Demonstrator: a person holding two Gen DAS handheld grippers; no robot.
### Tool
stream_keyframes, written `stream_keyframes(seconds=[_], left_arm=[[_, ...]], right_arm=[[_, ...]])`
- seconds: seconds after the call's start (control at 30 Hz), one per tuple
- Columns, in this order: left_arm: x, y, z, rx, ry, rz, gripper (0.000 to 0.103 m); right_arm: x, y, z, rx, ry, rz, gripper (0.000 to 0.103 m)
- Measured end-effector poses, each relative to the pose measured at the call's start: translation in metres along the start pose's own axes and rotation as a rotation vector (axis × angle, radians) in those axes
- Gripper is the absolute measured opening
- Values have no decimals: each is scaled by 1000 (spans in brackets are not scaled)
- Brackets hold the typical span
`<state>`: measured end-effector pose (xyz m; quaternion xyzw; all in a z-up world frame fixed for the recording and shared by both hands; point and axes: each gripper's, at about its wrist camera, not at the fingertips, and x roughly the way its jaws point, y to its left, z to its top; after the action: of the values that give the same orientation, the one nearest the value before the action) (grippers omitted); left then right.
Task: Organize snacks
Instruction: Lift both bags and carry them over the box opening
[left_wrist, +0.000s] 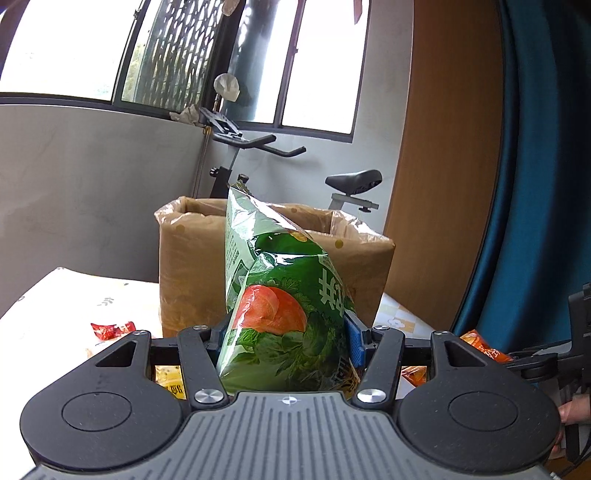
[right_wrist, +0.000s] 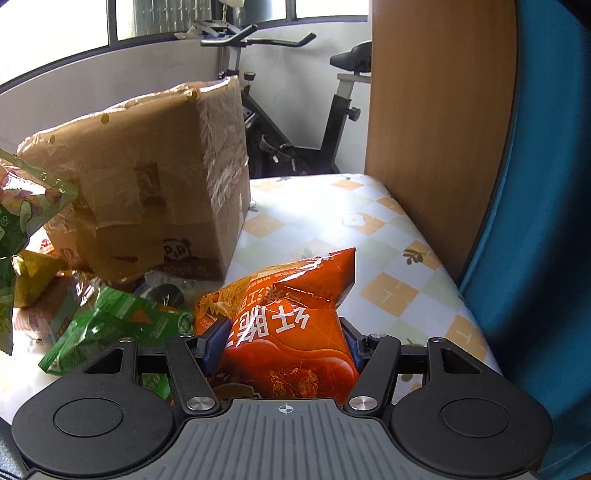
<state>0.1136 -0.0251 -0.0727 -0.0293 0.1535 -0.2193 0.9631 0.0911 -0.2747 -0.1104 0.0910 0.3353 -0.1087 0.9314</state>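
My left gripper (left_wrist: 286, 341) is shut on a green chip bag (left_wrist: 284, 295) with a tomato picture, held upright in front of the open cardboard box (left_wrist: 184, 266). My right gripper (right_wrist: 279, 345) is shut on an orange chip bag (right_wrist: 291, 314), low over the table, to the right of the same box (right_wrist: 147, 173). The green bag's corner shows at the left edge of the right wrist view (right_wrist: 22, 206). The orange bag (left_wrist: 484, 349) and the right gripper (left_wrist: 546, 358) show at the right edge of the left wrist view.
Loose snacks lie by the box: a small red packet (left_wrist: 110, 329), a yellow packet (right_wrist: 35, 273), a crumpled green bag (right_wrist: 114, 325). The table has a checked floral cloth (right_wrist: 369, 236). A wooden panel (right_wrist: 439, 129), blue curtain (right_wrist: 546, 221) and exercise bike (right_wrist: 295, 122) stand behind.
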Motion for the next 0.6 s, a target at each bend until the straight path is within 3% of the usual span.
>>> stream_keyframes(seconds=[0.23, 0.6], left_arm=[[-5, 6, 50, 15, -98, -21, 60], [43, 20, 135, 116, -91, 62, 60]], right_arm=[[-24, -1, 53, 12, -152, 52, 57], [-44, 18, 156, -19, -357, 148, 57]])
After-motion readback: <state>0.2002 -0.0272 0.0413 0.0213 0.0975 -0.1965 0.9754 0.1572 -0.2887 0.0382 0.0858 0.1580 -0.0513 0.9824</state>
